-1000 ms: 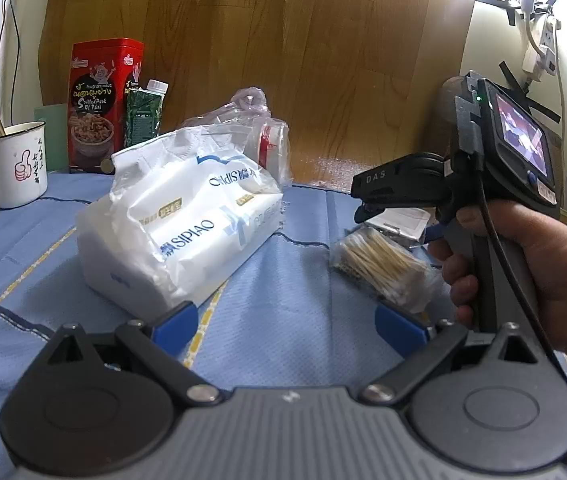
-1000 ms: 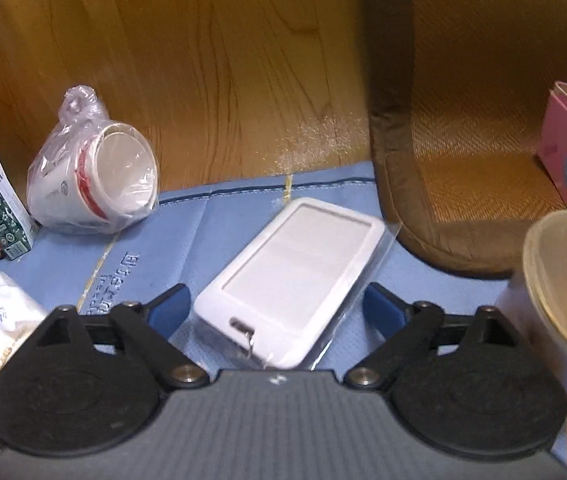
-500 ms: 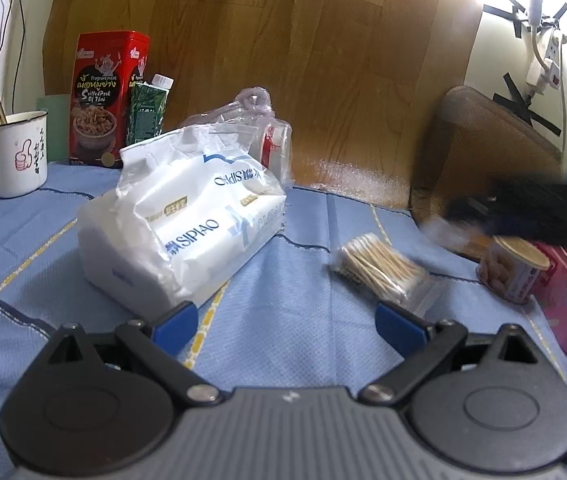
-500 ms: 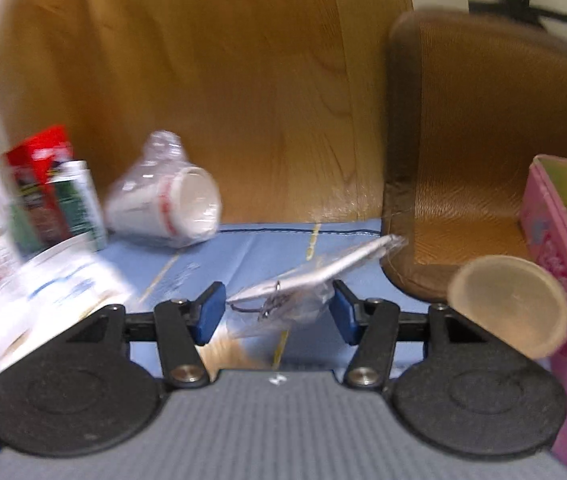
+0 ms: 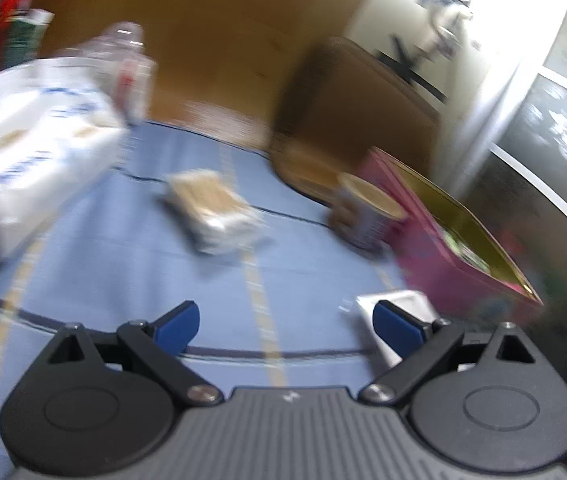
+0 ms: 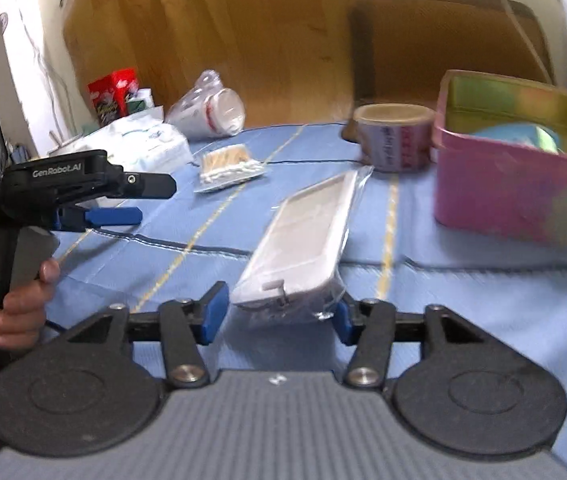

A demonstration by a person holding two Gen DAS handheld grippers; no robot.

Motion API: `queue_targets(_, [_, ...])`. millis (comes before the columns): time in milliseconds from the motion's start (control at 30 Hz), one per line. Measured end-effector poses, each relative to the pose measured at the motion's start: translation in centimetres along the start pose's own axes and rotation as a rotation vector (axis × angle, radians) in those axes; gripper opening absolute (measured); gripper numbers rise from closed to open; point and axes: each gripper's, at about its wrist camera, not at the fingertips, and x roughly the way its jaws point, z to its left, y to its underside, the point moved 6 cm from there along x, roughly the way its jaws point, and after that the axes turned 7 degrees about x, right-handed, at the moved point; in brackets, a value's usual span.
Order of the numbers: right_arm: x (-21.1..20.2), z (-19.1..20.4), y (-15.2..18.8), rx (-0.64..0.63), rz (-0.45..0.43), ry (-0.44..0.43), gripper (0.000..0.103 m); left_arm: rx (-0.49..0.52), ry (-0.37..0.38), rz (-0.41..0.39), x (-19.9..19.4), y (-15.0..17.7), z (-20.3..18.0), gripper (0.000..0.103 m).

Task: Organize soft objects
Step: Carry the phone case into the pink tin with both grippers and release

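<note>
Two tongs are in view. My right tongs [image 6: 277, 314] are clamped on the near end of a white case [image 6: 303, 248] in clear wrap, its far end tilted toward the tape roll [image 6: 393, 136] and the pink box [image 6: 503, 184]. My left tongs [image 5: 285, 322] stand apart over the blue cloth [image 5: 123, 264], gripping nothing. That view is blurred. Further off lie the swab pack [image 6: 229, 164], tissue pack [image 6: 139, 142] and bagged cups [image 6: 211, 114], with a red tin [image 6: 111, 94] beside the wooden wall.
</note>
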Motion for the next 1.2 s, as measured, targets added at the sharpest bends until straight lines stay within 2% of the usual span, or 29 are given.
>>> queue_targets(67, [-0.3,-0.1,-0.1,-0.019,-0.022,0.020,0.076,0.030,0.028,0.026,0.6,0.0,-2.0,0.096])
queue_targets(167, [-0.9,0.0,-0.1,-0.075,-0.058,0.038,0.080,0.066,0.052,0.074,1.8,0.3,-4.4,0.096])
queue_targets(267, [-1.2,0.0,0.4,-0.120,-0.057,0.023,0.086,0.085,0.076,0.124,3.1,0.9,-6.2,0.094])
queue_targets(333, [-0.8,0.0,0.8,-0.141,-0.042,0.024,0.086,0.111,0.076,0.162,4.1,1.5,-7.3,0.086])
queue_targets(367, [-0.4,-0.2,0.9,-0.147,-0.033,0.033,0.086,0.121,0.074,0.188,4.6,2.0,-7.7,0.075])
queue_targets(400, [0.0,-0.4,1.3,-0.148,-0.016,0.040,0.085,0.143,0.064,0.181,4.8,2.3,-8.2,0.070])
queue_targets(433, [0.4,-0.6,1.5,-0.145,-0.001,0.038,0.082,0.173,0.059,0.182,5.0,2.4,-8.8,0.062])
queue_targets(467, [0.5,-0.5,1.6,-0.161,-0.027,0.040,0.075,0.196,0.064,0.185,5.2,2.6,-9.2,0.054])
queue_targets(500, [0.6,-0.3,1.8,-0.185,-0.035,0.039,0.073,0.207,0.059,0.184,5.2,2.7,-9.5,0.052])
queue_targets(567, [0.6,0.1,1.7,-0.191,-0.044,0.030,0.065,0.203,0.057,0.172,5.0,2.3,-9.7,0.051])
queue_targets(667, [0.0,0.2,1.3,-0.204,-0.100,0.023,0.064,0.197,0.100,0.112,3.3,0.6,-10.4,0.051])
queue_targets(867, [-3.4,-0.8,-2.5,-0.206,-0.333,0.058,0.064,0.312,0.153,-0.012,2.4,-4.9,-15.1,0.051])
queue_targets(1033, [-4.3,-4.0,-6.0,-0.168,-0.431,0.140,0.064,0.380,0.173,-0.013,6.2,-8.2,-19.3,0.051])
queue_targets(1200, [-4.3,-8.6,-8.4,-0.071,-0.445,0.222,0.064,0.422,0.192,0.025,11.5,-9.2,-22.7,0.051])
